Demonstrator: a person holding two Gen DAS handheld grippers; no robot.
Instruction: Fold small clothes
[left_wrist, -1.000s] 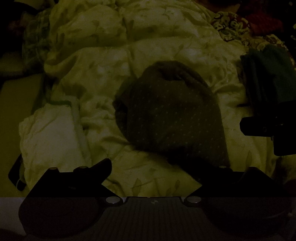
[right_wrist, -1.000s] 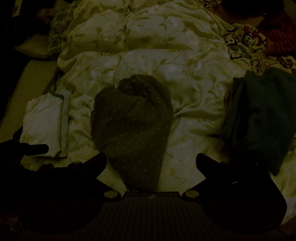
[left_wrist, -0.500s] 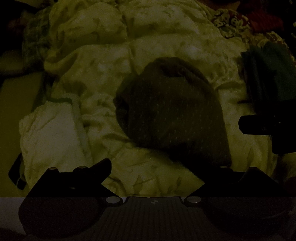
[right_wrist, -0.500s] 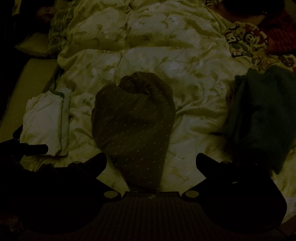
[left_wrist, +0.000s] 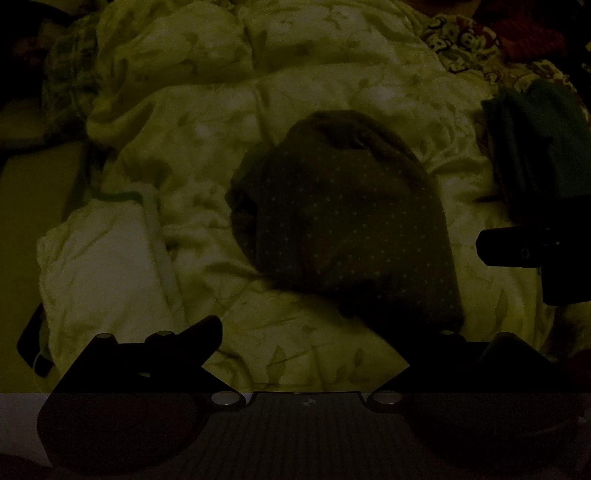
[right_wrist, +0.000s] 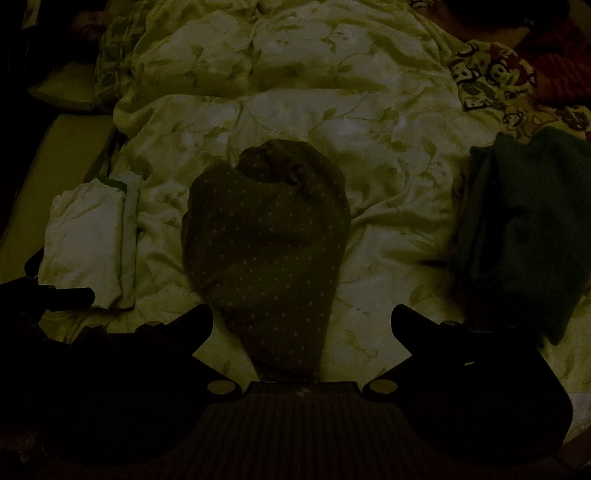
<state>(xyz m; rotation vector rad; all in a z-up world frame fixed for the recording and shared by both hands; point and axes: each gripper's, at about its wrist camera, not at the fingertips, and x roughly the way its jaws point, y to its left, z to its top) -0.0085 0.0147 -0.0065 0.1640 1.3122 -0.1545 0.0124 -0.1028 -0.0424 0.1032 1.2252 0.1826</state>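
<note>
Both hand-held grippers are spread and hold nothing: the left hand-held gripper (left_wrist: 310, 343) and the right hand-held gripper (right_wrist: 301, 325) hover low over the quilt (right_wrist: 332, 122) on the bed. Progress, as judged: the dotted dark garment (right_wrist: 266, 240) lies bundled at centre, apparently part-folded; a white folded garment (right_wrist: 88, 236) lies left, a green folded garment (right_wrist: 524, 218) right. The dotted garment's near end lies between the right gripper's fingers, untouched.
</note>
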